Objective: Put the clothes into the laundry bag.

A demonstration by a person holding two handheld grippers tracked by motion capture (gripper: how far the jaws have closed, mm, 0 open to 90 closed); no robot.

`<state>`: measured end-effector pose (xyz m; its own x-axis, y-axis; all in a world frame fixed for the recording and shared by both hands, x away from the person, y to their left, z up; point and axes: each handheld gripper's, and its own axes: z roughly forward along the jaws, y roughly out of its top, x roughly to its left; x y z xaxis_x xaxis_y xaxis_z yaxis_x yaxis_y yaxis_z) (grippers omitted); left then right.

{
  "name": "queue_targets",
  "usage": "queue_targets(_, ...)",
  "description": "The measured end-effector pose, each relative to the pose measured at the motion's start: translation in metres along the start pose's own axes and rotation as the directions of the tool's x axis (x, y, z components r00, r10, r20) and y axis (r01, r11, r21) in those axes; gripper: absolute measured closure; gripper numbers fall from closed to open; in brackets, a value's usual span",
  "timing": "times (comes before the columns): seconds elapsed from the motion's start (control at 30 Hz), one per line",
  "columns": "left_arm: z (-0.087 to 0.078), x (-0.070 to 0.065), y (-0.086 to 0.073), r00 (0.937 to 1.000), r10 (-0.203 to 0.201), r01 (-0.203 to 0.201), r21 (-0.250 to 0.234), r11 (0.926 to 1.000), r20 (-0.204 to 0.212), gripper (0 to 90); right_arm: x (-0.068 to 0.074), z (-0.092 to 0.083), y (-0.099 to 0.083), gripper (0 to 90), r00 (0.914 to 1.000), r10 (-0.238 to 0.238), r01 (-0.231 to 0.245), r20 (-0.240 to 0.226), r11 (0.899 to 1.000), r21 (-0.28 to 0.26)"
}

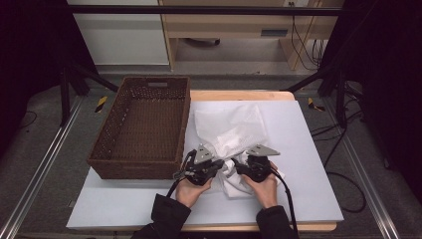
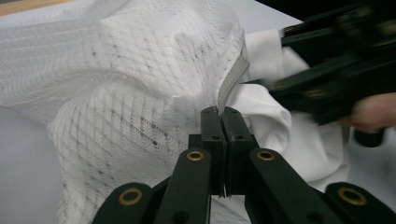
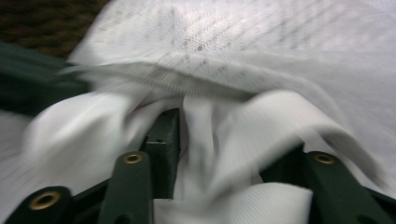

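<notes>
Two black claws work at one white mesh laundry bag (image 1: 230, 130) lying crumpled on the pale tabletop (image 1: 308, 149), with one white cloth garment (image 1: 234, 183) bunched at the bag's near end between the two hands. The left claw (image 1: 215, 165) has its jaws pressed together on a thin grey strip at the bag's opening edge (image 2: 232, 84), as the left gripper view shows, the strip running up from the jaw tips to the mesh. The right claw (image 1: 243, 169) has its jaws apart with a fold of the white cloth bulging between them in the right gripper view; that view is blurred, and the jaws do not press on the cloth.

One brown woven rectangular basket (image 1: 144, 127) stands on the left part of the tabletop, just beside the bag and near the left claw; its right wall borders the working spot on that side. One cable (image 1: 288, 199) trails from the right claw toward the person's sleeve.

Open tabletop lies to the right of the bag and along the near edge on either side of the forearms.
</notes>
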<state>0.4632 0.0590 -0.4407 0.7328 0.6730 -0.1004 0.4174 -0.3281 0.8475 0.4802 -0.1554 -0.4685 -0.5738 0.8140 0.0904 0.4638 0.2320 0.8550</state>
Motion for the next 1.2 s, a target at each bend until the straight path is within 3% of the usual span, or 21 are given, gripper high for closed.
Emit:
queue_targets(0.1, 0.003, -0.001, 0.000, 1.0000, 0.003, -0.003, 0.001, 1.0000, -0.005, 88.9, -0.007, -0.032, -0.005, 45.6, 0.9968, 0.012, -0.015, -0.078, 0.999, -0.036)
queue_targets(0.2, 0.004, -0.002, 0.001, 1.0000, 0.005, -0.005, 0.002, 1.0000, -0.006, 88.9, -0.009, -0.054, -0.010, 37.9, 0.9969, -0.011, 0.006, -0.078, 0.998, -0.062)
queue_targets(0.27, 0.005, -0.002, 0.001, 1.0000, 0.006, -0.006, 0.002, 1.0000, -0.007, 88.9, -0.008, -0.055, -0.015, 31.9, 0.9967, -0.015, 0.012, -0.080, 0.999, -0.035)
queue_targets(0.37, 0.005, -0.001, 0.001, 0.9999, 0.008, -0.008, 0.004, 1.0000, -0.007, 89.0, -0.004, -0.041, -0.026, 31.5, 0.9972, -0.035, 0.037, -0.067, 0.999, 0.026)
queue_targets(0.43, 0.005, -0.001, 0.002, 1.0000, 0.008, -0.008, 0.002, 1.0000, -0.005, 89.0, 0.000, -0.028, -0.030, 42.8, 0.9970, -0.047, 0.052, -0.062, 0.996, 0.079)
queue_targets(0.5, 0.005, -0.001, 0.002, 1.0000, 0.005, -0.005, 0.002, 1.0000, -0.004, 88.9, 0.002, -0.020, -0.031, 63.6, 0.9966, -0.064, 0.069, -0.053, 0.992, 0.105)
queue_targets(0.53, 0.004, -0.001, 0.002, 1.0000, 0.008, -0.008, 0.000, 1.0000, -0.005, 88.9, 0.002, -0.018, -0.031, 73.0, 0.9949, -0.095, 0.098, -0.033, 0.990, 0.106)
queue_targets(0.57, 0.003, -0.001, 0.003, 1.0000, 0.002, -0.002, -0.003, 1.0000, -0.002, 88.9, 0.004, -0.019, -0.029, 77.8, 0.9950, -0.093, 0.096, -0.036, 0.990, 0.102)
queue_targets(0.73, -0.007, -0.007, 0.014, 0.9997, 0.019, -0.019, -0.039, 0.9991, 0.012, 88.9, 0.018, -0.034, -0.013, 84.9, 0.9890, -0.121, 0.121, -0.086, 0.993, -0.008)
queue_targets(0.87, -0.019, -0.014, 0.031, 0.9987, 0.052, -0.051, -0.065, 0.9965, 0.004, 89.0, 0.026, -0.024, 0.002, 84.9, 0.9894, -0.114, 0.109, -0.090, 0.992, -0.056)
queue_targets(1.03, -0.021, -0.015, 0.032, 0.9980, 0.056, -0.054, -0.064, 0.9965, 0.028, 89.0, 0.021, 0.000, 0.014, 83.9, 0.9994, -0.026, 0.024, -0.022, 0.995, -0.100)
queue_targets(1.13, -0.016, -0.015, 0.024, 0.9978, 0.056, -0.055, -0.041, 0.9977, 0.034, 89.0, 0.012, 0.026, 0.011, 82.0, 0.9955, -0.032, 0.036, 0.090, 0.998, -0.043)
queue_targets(1.2, -0.013, -0.012, 0.018, 0.9984, 0.048, -0.047, -0.027, 0.9985, 0.031, 89.0, 0.003, 0.039, 0.005, 79.7, 0.9937, -0.007, 0.008, 0.112, 1.000, -0.006)
